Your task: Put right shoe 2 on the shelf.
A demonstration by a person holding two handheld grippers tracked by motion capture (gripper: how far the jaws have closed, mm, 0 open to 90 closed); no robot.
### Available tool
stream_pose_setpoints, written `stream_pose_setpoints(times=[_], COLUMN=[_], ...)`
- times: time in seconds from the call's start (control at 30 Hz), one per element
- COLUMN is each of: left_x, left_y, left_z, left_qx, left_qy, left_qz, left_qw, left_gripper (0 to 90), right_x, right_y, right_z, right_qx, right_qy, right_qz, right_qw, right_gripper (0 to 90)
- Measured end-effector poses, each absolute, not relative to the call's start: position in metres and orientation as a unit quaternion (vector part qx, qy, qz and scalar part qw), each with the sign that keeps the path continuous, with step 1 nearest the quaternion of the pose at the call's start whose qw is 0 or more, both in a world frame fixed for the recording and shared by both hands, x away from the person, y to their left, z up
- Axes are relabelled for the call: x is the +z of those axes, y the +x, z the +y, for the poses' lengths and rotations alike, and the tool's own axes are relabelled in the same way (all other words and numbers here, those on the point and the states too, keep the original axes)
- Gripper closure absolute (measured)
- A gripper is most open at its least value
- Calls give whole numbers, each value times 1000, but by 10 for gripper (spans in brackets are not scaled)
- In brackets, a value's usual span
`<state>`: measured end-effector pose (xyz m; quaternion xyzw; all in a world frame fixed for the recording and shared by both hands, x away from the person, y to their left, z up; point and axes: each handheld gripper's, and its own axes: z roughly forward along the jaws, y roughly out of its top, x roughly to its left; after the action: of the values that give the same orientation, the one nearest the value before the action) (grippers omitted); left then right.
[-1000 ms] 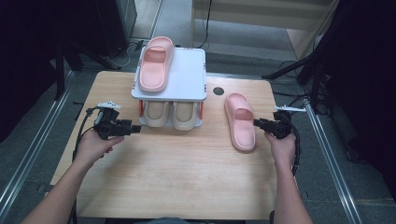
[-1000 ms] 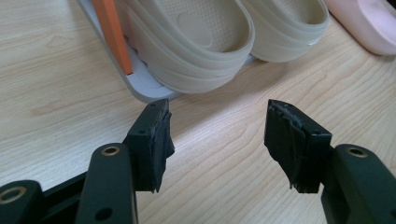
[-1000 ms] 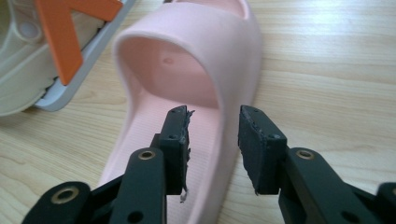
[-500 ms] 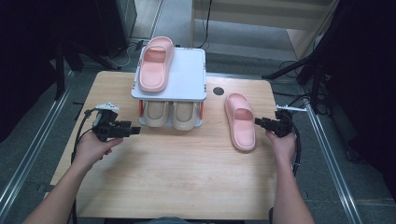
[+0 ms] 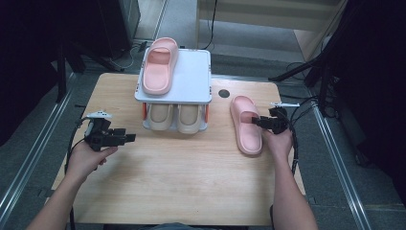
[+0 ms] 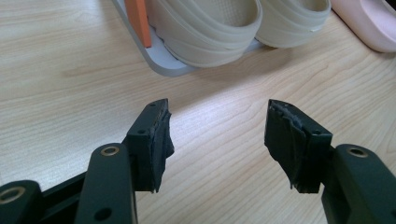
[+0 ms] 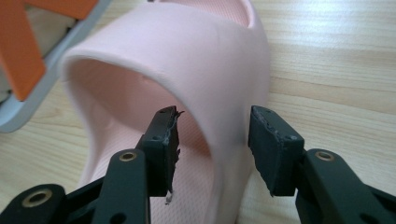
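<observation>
A pink slipper (image 5: 246, 127) lies on the wooden table right of a small white rack (image 5: 191, 81). My right gripper (image 5: 258, 122) reaches it from the right. In the right gripper view the gripper (image 7: 212, 144) is open and straddles the right side of the slipper's strap (image 7: 187, 56), one jaw inside the slipper and one outside. A gap shows between the inner jaw and the strap. A second pink slipper (image 5: 159, 65) rests on the rack's top shelf. My left gripper (image 5: 128, 138) hovers open over bare wood left of the rack, with nothing between its fingers (image 6: 154, 140).
Two beige slippers (image 5: 174, 117) sit side by side on the rack's lower shelf, near in the left gripper view (image 6: 210, 23), beside an orange rack post (image 6: 140, 21). A dark round hole (image 5: 223, 94) marks the table behind the pink slipper. Cables trail from both grippers.
My right gripper has moved left onto the table's pink slipper, so its jaws now sit around the strap. The left gripper has barely shifted.
</observation>
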<state>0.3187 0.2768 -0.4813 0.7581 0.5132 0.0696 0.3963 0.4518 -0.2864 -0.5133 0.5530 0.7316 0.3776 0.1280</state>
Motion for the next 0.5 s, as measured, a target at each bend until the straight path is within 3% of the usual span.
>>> stream_pose_setpoints(times=[0.27,0.4,0.5], left_x=[-485,-487,-488], left_y=[317,321,322], left_z=[277,276,272], left_qx=[62,57,55], left_qy=[757,753,757], left_qz=[517,524,518], left_qw=[395,395,394], left_gripper=[408,409,409], right_x=[-521,-514,-509], right_y=[467,466,467], right_z=[-287,-284,-284], right_qx=[367,341,341], right_qy=[589,581,588], right_qz=[708,720,714], right_qw=[129,171,168], right_gripper=[618,770,794])
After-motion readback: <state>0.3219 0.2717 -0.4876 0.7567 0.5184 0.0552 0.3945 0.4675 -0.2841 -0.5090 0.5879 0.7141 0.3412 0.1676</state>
